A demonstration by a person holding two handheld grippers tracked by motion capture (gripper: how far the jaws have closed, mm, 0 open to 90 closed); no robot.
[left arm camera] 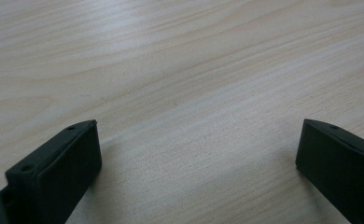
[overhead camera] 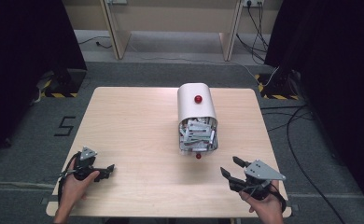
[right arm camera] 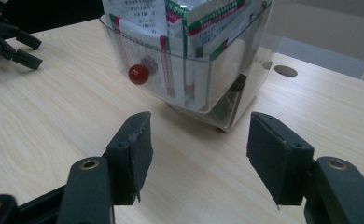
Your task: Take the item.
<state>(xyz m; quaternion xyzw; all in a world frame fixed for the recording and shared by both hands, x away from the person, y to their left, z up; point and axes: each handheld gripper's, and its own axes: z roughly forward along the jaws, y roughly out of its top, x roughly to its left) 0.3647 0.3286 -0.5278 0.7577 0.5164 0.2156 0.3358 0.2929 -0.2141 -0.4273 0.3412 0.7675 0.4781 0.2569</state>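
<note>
Though claw gaping: clear drawer [right arm camera: 189,88] w/ packets just beyond right claw [right arm camera: 196,140].

The worktop [overhead camera: 138,135] is a light wood-grain board with rounded corners, standing on grey carpet [overhead camera: 171,74]. A black numeral "5" [overhead camera: 64,126] is marked on the carpet just off the worktop's left edge. Yellow-and-black hazard tape [overhead camera: 59,94] lies on the carpet at the far left, and a matching strip [overhead camera: 278,96] lies at the far right. Black cables [overhead camera: 292,135] run across the carpet to the right of the worktop (some lead up toward a wall socket [overhead camera: 251,3]). Dark curtains [overhead camera: 26,42] hang on both sides. A pale wooden frame [overhead camera: 117,32] stands beyond the carpet.
</note>
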